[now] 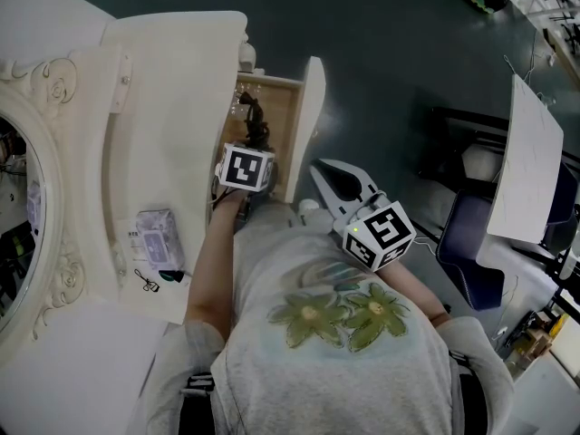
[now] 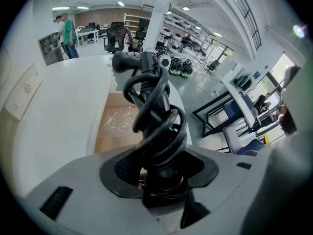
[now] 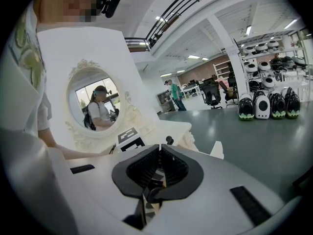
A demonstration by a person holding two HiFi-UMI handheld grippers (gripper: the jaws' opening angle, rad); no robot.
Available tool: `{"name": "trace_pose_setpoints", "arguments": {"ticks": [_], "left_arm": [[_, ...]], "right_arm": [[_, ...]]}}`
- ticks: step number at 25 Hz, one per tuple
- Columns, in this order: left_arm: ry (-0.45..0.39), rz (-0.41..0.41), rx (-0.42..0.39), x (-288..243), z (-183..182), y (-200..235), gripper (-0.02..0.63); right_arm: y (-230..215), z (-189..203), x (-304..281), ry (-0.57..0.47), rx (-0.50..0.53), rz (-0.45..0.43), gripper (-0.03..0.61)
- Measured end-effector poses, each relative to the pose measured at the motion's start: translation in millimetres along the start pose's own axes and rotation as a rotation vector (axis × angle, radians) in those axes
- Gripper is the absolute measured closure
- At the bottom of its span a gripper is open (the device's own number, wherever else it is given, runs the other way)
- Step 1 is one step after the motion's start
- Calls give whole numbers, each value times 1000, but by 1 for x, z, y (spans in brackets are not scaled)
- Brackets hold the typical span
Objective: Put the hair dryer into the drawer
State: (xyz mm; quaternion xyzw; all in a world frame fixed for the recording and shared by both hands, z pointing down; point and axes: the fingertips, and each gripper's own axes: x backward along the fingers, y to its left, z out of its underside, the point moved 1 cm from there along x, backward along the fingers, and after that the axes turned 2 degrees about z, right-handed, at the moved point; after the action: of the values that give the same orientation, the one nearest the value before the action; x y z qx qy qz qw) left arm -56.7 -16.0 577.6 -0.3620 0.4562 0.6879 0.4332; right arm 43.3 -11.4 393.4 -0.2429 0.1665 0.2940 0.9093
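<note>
Head view, drawer [image 1: 283,107]: pulled open from the white dressing table [image 1: 172,98], wood inside showing
hair dryer [image 2: 152,106]: black, cord looped round it, over the open drawer
left gripper [image 2: 159,177]: clamped on the hair dryer, pointing down at the drawer
right gripper [image 3: 158,151]: jaws pressed together, nothing in them, just beside the drawer front

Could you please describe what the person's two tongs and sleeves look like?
Both the left tongs and right tongs have smooth white shells with black ribbed pads. Each carries a white cube printed with black square markers. The person wears a pale short-sleeved T-shirt with green flowers.
</note>
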Motion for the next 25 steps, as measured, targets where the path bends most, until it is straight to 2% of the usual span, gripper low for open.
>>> {"name": "trace_pose_setpoints", "arguments": {"ticks": [6,10,14,25], "left_arm": [[16,2,5,-5,4,1,405],[2,-23,-15,-4,0,6,405],[37,13,19,-10,10,2,405],[62,16,10,-17,8,4,405]], "right_arm": [[0,1,1,1,0,3,554],[0,1,1,2,-2,4,554],[0,2,1,5,-3,2,554],[-1,1,1,-1,-8,11,554]]}}
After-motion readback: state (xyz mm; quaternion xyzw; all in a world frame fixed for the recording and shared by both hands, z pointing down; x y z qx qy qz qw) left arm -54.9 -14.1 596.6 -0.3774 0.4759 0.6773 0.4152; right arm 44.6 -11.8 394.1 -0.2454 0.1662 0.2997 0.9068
